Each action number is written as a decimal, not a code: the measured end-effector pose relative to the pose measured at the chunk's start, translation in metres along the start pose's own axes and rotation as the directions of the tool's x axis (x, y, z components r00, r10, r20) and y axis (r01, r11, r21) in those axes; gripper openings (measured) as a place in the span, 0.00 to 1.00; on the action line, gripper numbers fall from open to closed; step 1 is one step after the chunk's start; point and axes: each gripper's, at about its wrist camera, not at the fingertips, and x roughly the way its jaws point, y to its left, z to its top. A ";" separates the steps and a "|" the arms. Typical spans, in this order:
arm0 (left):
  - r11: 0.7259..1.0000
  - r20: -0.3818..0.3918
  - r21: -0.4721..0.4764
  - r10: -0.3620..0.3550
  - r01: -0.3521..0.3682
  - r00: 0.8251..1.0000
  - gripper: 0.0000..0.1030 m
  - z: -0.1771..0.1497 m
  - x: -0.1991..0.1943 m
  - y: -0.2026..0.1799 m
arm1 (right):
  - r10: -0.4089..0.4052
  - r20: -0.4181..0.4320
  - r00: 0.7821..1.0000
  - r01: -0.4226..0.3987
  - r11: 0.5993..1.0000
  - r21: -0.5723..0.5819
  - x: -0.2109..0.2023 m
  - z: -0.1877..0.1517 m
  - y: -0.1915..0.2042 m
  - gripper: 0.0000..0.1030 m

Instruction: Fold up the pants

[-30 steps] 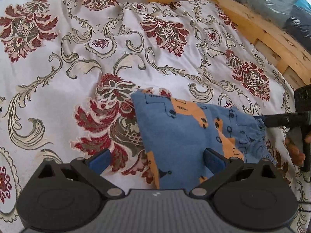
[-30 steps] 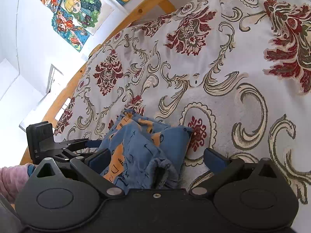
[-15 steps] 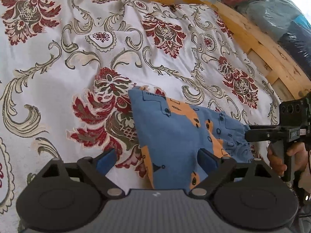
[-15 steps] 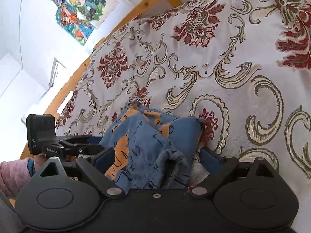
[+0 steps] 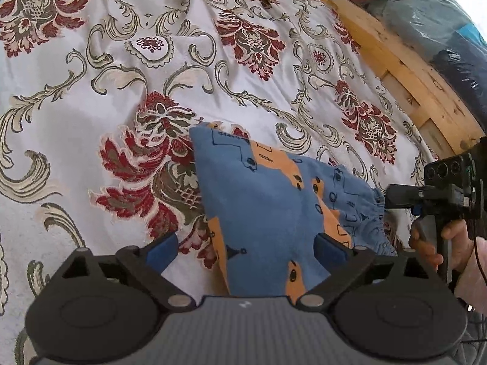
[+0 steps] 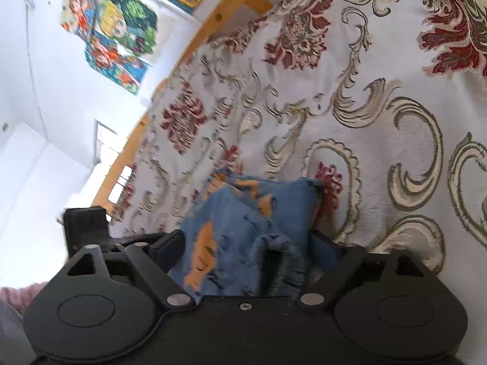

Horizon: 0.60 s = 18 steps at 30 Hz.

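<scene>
While the small blue pants with orange patches (image 5: pixel 268 213) lie folded on the white bed cover with red flowers and tan swirls (image 5: pixel 121 97), two black grippers sit at two sides of them. The pants make a thick, soft pile near the middle of the bed.

The left gripper (image 5: pixel 245 248) has its jaws wide apart. They closed a little and have just been opening again. One blue pad rests on the bed cover beside the pants, and the other sits on the blue cloth. A strip of the pants lies between the pads, but they do not squeeze it.

The right gripper (image 6: pixel 252 248) is at the bunched, stretchy waist end of the pants. Its jaws have just been closing, and the thick bunch of cloth fills the gap between the blue pads. I cannot tell if the pads press on it yet.

A hand (image 5: pixel 438 243) holds the right gripper's handle. A wooden bed frame (image 5: pixel 404 70) runs along the far side of the bed. Bright cartoon pictures (image 6: pixel 121 27) hang on the white wall.
</scene>
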 end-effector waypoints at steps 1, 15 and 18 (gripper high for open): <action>1.000 -0.004 0.004 0.003 -0.003 1.000 0.96 0.000 0.001 0.000 | -0.014 -0.002 1.000 0.014 1.000 -0.011 0.000 0.000 0.001 0.76; 0.998 -0.028 0.068 -0.015 0.017 1.000 0.67 -0.001 0.001 -0.008 | -0.109 0.058 0.992 0.109 0.994 0.007 -0.003 -0.012 0.009 0.36; 0.996 -0.032 0.081 -0.021 0.024 0.999 0.57 -0.001 0.001 -0.012 | -0.124 0.065 0.990 0.124 0.992 0.003 -0.003 -0.013 0.010 0.35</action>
